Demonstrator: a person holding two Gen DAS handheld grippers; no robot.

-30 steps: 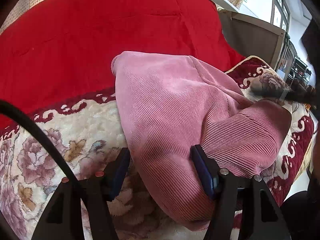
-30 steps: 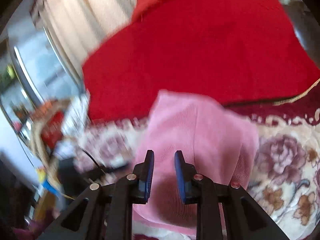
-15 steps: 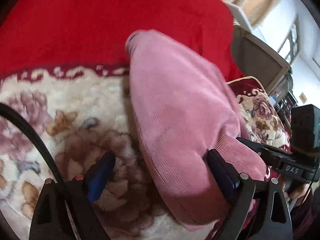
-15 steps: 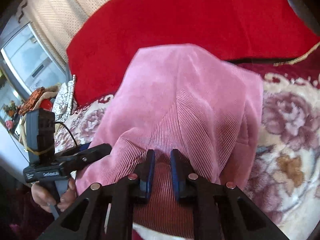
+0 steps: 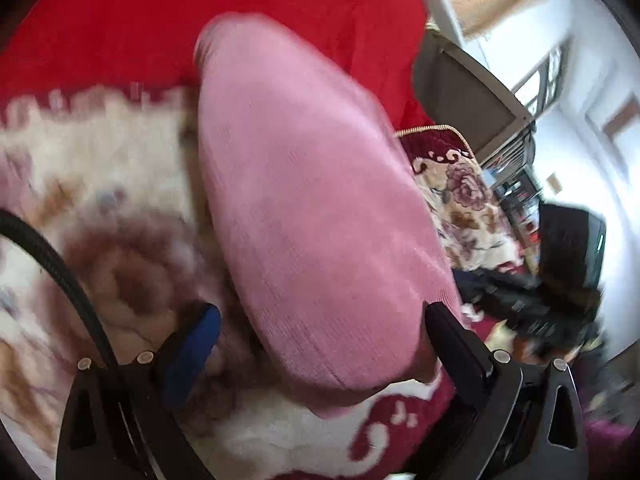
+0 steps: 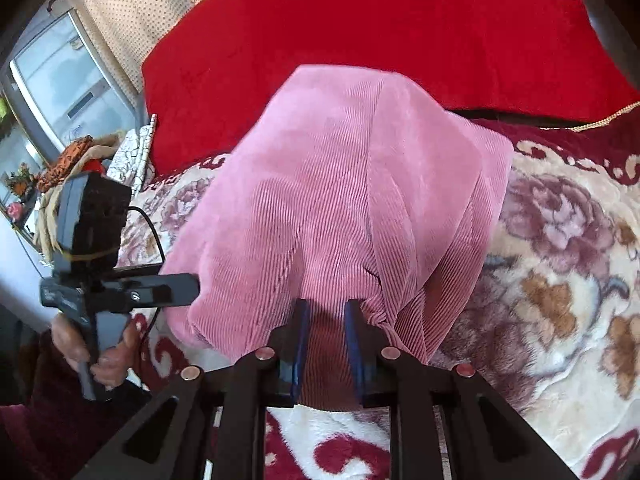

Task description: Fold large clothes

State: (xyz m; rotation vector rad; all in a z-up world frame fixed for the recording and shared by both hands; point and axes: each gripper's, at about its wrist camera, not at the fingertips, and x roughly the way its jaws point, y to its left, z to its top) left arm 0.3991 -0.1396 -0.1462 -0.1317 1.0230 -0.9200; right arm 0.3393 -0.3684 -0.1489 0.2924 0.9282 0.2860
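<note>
a bed carries everything, covered by a plush floral blanket (image 6: 560,280), cream with mauve and brown roses and a dark red scrolled border. a plain red quilt (image 6: 380,32) lies across its far part. the folded pink corduroy garment (image 6: 340,200) lies on the blanket, its far end reaching the red quilt's edge.

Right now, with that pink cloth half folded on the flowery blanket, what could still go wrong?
1. The left gripper has just been opening and no longer pinches the pink garment, so that side may sag or unfold.
2. Only the right gripper holds a bunched edge; pulling could drag the whole fold askew.
3. The plush floral blanket is soft and uneven, so creases may not lie flat.
</note>
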